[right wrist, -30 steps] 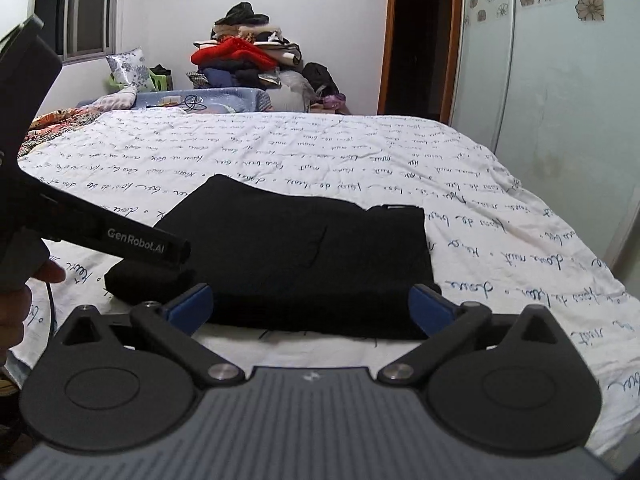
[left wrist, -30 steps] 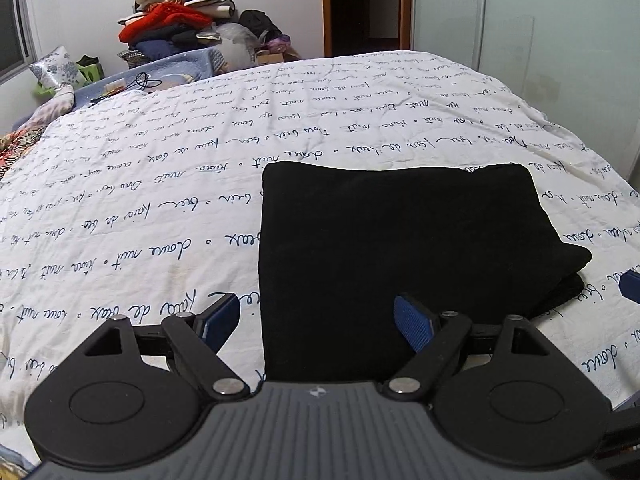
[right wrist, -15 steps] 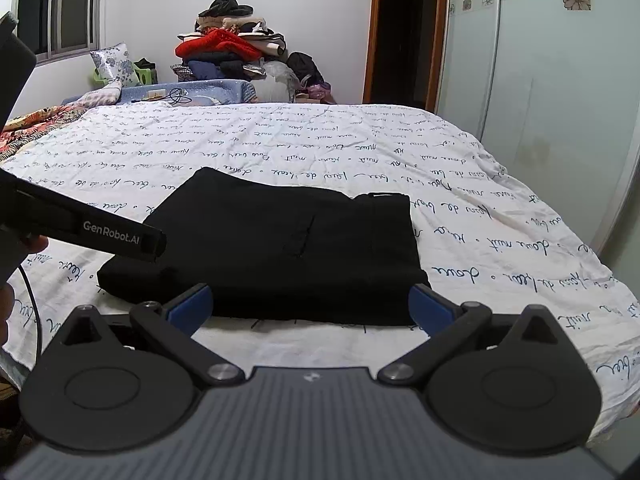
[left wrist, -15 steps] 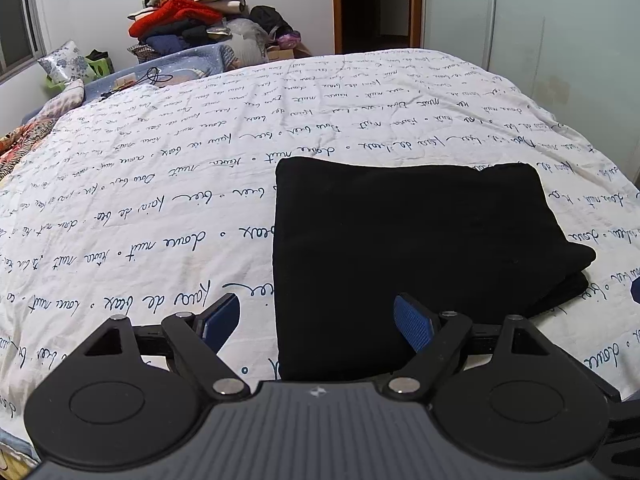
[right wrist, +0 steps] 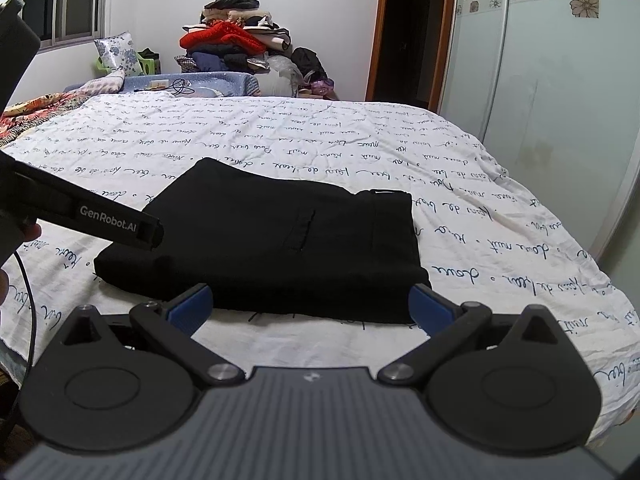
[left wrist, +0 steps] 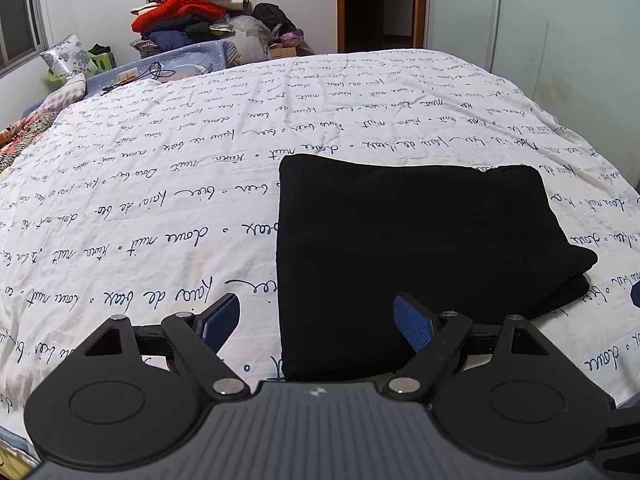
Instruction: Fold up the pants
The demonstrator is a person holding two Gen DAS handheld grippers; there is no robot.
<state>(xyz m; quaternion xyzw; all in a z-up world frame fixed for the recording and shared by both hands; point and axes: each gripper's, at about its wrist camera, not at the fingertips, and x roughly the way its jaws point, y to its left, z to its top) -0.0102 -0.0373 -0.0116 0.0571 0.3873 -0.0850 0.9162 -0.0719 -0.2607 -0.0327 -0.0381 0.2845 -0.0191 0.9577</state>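
Observation:
The black pants (left wrist: 408,236) lie folded into a flat rectangle on the white bedsheet with blue script (left wrist: 160,184). My left gripper (left wrist: 318,322) is open and empty, held over the pants' near left corner. In the right wrist view the same folded pants (right wrist: 280,244) lie ahead of my right gripper (right wrist: 310,306), which is open and empty just short of their near edge. The body of the left gripper (right wrist: 80,216) reaches in from the left there.
A heap of clothes (left wrist: 188,12) is stacked at the far end of the bed beside a blue basket (left wrist: 176,60). A dark doorway (left wrist: 380,4) and a pale wardrobe (right wrist: 560,80) stand on the right. A patterned blanket (right wrist: 36,108) lies at the far left.
Both grippers have drawn back and risen a little from the folded pants. The pants have not moved and both grippers stay open.

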